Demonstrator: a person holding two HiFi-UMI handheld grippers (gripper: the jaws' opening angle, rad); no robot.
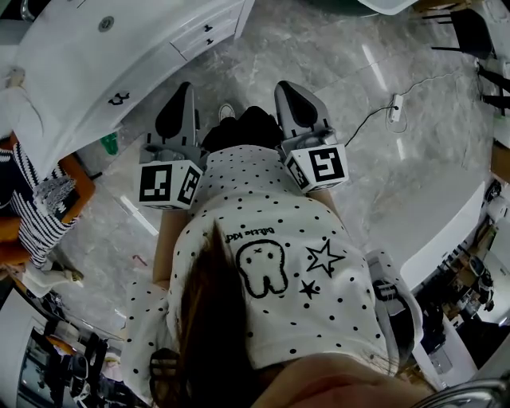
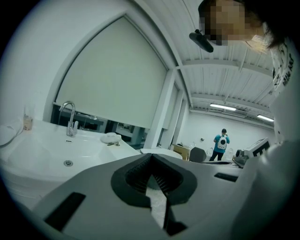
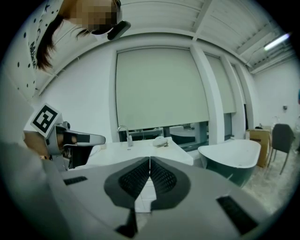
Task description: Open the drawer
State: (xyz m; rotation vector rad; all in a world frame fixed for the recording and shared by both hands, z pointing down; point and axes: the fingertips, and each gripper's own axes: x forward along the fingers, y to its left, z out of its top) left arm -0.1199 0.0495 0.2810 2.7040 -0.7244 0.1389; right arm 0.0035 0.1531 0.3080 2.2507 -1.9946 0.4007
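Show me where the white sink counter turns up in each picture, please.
Head view: the counter fills the top left corner.
Left gripper view: it lies at lower left, beyond the jaws.
Right gripper view: it sits in the centre, just above the jaws.
Shared landmark: the tap stands on it in both gripper views. The drain links the head and left gripper views.

Right tool (image 3: 150,160) jaws together, white counter (image 3: 161,151), tap (image 3: 124,135) beyond
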